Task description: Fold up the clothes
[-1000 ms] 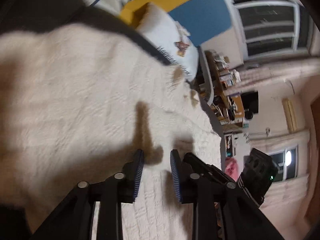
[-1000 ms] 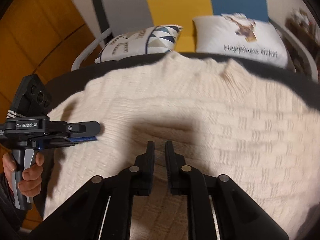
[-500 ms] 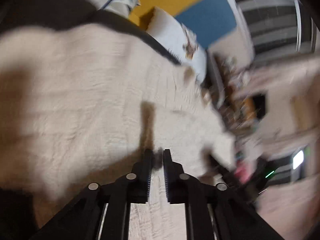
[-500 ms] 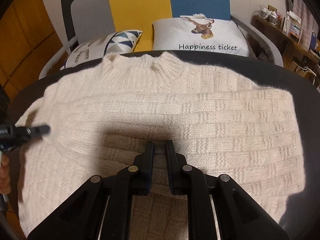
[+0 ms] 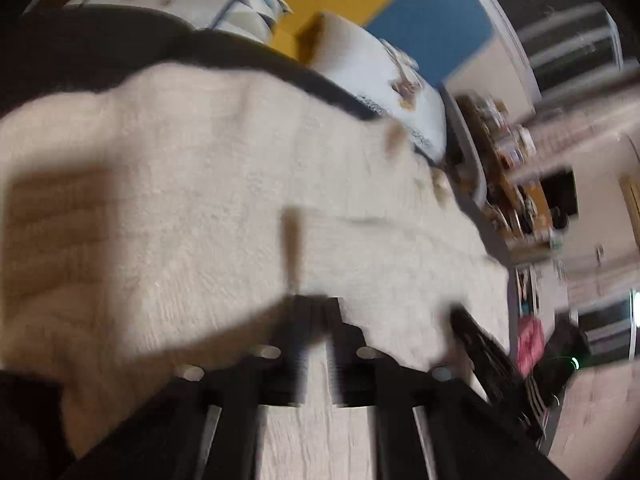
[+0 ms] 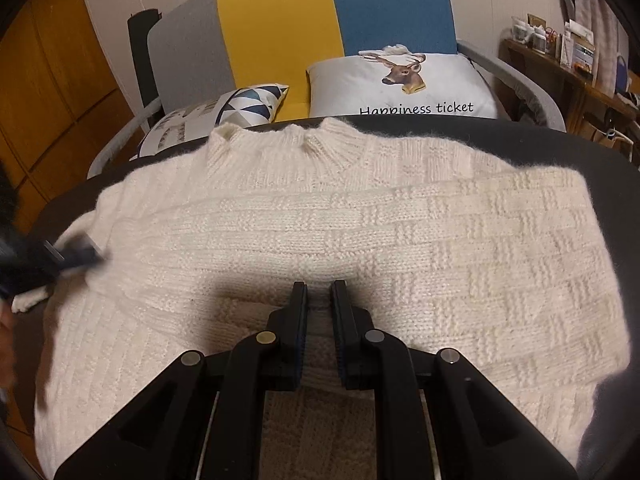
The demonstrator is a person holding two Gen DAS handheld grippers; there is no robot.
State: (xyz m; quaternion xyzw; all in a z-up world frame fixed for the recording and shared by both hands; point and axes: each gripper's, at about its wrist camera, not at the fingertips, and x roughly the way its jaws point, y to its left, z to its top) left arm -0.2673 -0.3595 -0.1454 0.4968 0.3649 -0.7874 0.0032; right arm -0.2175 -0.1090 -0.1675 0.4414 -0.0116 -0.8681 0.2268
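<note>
Lying flat across the dark round table (image 6: 600,148), collar toward its far edge, the cream knit sweater (image 6: 360,232) had a sleeve folded across its chest, with further folds seemingly left. The right gripper (image 6: 319,300) pinched that sleeve's knit, while the left gripper (image 5: 316,320) was closing at the sweater's left edge, its grip lost in blur. Behind stood a sofa (image 6: 280,32) with cushions.

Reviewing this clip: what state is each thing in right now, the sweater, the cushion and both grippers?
Sweater: spread on the dark table, collar at the far side, a sleeve laid across the body.
Right gripper: shut on a fold of the sweater's near edge.
Left gripper: jaws closing, knit between them; too blurred to confirm a grip.
Deer cushion: upright against the sofa back.
</note>
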